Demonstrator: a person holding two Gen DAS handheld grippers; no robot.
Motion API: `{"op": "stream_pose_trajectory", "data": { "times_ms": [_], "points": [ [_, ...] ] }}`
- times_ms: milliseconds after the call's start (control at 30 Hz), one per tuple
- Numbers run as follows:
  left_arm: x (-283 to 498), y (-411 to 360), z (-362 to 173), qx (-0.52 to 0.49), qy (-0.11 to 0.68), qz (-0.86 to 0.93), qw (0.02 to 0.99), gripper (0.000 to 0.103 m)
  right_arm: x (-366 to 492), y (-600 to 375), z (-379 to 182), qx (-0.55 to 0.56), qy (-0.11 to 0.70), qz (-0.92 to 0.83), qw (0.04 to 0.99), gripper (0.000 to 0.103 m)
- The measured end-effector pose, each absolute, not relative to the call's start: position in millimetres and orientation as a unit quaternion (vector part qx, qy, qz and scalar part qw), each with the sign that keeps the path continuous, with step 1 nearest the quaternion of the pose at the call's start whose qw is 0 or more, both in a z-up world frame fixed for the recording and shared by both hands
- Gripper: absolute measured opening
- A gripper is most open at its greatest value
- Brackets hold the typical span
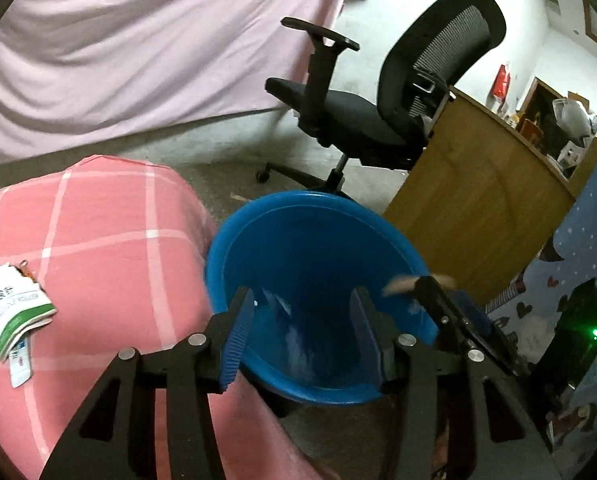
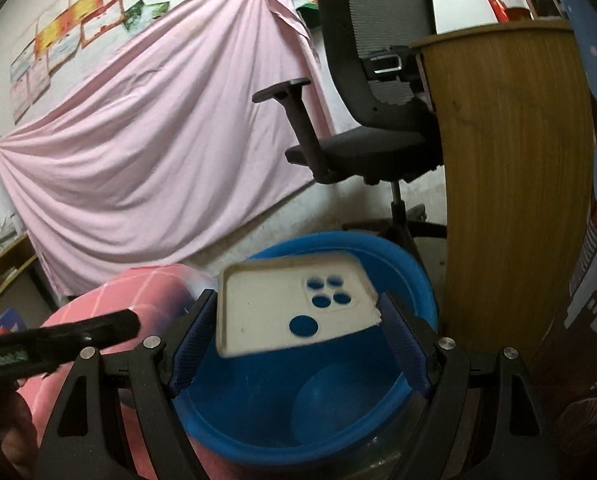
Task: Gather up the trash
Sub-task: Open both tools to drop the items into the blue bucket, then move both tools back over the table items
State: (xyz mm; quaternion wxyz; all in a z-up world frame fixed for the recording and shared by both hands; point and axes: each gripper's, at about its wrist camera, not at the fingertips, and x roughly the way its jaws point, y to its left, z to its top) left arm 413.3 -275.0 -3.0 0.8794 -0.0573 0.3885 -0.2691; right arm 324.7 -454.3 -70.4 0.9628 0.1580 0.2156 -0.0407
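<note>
Both grippers over the blue bucket [image 1: 318, 264] on the floor, wedged between a pink checked cover [image 1: 98, 232] and the wooden desk [image 1: 478, 200]. Left gripper [image 1: 304, 332] with jaws apart, nothing between them, just bucket interior behind. Right gripper [image 2: 294, 332] gripping a whitish phone case [image 2: 294, 304] by its edges, tilted above the bucket mouth. Crumpled green-white wrappers [image 1: 10, 312] lying on the pink cover, left of the bucket

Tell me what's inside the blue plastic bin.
The blue plastic bin holds pale, blurred scraps in the left wrist view; the right wrist view shows bare blue floor. A white phone case with round cutouts, between the right gripper's fingers above the opening, hides part of the interior.
</note>
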Motion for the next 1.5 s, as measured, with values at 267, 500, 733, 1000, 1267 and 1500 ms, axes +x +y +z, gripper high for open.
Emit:
{"op": "stream_pose_trajectory", "data": {
  "times_ms": [267, 500, 733, 1000, 1267, 1500],
  "points": [
    [387, -251, 8, -0.039, 0.332, -0.232, 0.914, 0.058, 324, -450, -61, 0.160, 0.208, -0.040, 0.964, 0.084],
    [350, -214, 23, -0.043, 0.249, -0.181, 0.950, 0.088, 309, -436, -35, 0.147, 0.168, -0.024, 0.975, 0.097],
    [308, -165, 34, -0.057, 0.181, -0.122, 0.974, 0.101, 280, -407, -5, 0.120, 0.106, 0.005, 0.987, 0.103],
    [271, -116, 45, -0.054, 0.127, -0.075, 0.988, 0.101, 248, -354, 22, 0.065, 0.038, 0.055, 0.996, 0.103],
    [231, -64, 44, -0.047, 0.089, -0.030, 0.994, 0.101, 241, -302, 27, 0.030, 0.019, 0.097, 0.995, 0.103],
    [214, -35, 40, -0.046, 0.079, 0.006, 0.996, 0.101, 245, -267, 30, 0.015, 0.012, 0.125, 0.992, 0.103]
  ]
}}
